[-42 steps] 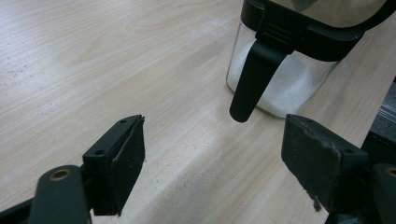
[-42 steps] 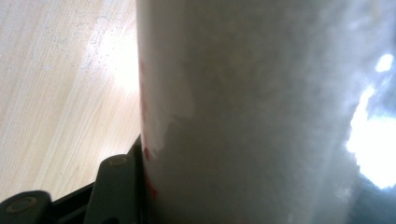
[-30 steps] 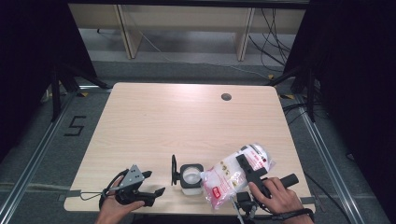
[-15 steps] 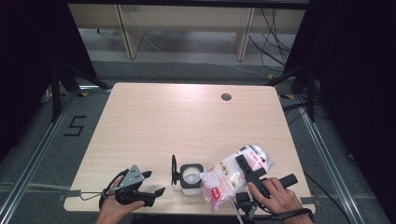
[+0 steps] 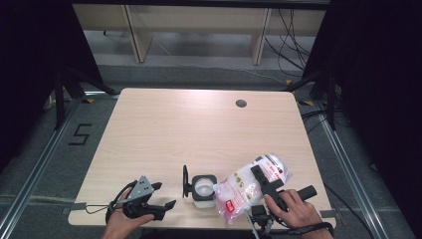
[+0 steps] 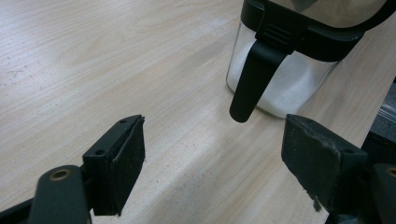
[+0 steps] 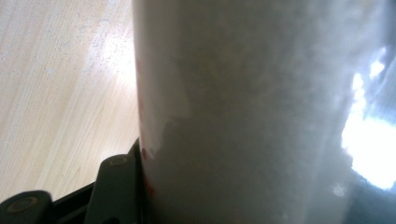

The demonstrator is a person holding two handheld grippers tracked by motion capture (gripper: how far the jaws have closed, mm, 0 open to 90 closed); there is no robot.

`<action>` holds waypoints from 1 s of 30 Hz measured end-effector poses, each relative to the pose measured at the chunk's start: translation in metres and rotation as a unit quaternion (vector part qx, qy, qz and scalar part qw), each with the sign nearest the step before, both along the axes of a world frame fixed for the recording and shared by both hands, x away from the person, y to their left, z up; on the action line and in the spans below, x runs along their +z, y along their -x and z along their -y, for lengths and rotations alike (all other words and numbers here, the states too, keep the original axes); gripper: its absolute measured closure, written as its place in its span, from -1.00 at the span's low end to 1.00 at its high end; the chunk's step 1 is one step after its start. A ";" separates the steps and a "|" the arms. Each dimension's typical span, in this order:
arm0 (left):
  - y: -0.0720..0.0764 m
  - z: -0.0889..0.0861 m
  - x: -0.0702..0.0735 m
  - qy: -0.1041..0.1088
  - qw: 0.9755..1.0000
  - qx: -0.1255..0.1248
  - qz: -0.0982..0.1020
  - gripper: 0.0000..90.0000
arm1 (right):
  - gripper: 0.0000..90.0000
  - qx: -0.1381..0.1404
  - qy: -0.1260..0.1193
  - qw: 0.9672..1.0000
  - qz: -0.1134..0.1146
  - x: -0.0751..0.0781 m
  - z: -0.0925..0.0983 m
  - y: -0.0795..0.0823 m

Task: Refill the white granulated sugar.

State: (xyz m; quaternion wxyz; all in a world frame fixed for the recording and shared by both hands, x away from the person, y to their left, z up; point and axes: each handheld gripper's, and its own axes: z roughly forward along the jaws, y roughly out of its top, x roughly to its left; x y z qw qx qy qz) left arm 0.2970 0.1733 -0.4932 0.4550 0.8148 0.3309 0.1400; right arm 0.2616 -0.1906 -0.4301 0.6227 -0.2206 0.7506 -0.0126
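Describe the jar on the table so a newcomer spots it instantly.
On the wooden table, look at the near edge, between the person's two hands. The jar stands there: small, clear glass with a black rim, its black lid flipped open to the left, white powder inside. The bag tilted over it from the right is soft plastic with red print.

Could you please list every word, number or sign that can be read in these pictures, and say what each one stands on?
"5": marked in black on the grey floor, left of the table.
Red label on the bag of white powder in the right claw: print is there, too small and blurred to read.
Red and white print near the bag's far end: also unreadable.
Jar with the black lid: no text visible.
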 end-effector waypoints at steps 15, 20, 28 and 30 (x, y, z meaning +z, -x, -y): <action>0.000 -0.001 0.000 -0.004 1.000 -0.003 0.003 -0.53 | 0.03 0.000 0.001 1.000 0.000 -0.001 -0.001 0.001; -0.001 -0.001 0.000 -0.004 1.000 -0.005 0.003 -0.53 | 0.03 -0.002 0.003 1.000 -0.001 -0.001 -0.001 0.001; -0.001 -0.001 0.000 -0.004 1.000 -0.005 0.003 -0.53 | 0.04 -0.001 0.001 1.000 -0.001 -0.002 -0.001 0.001; -0.001 -0.001 0.000 -0.004 1.000 -0.005 0.003 -0.53 | 0.04 0.000 0.003 1.000 -0.004 -0.001 -0.001 0.000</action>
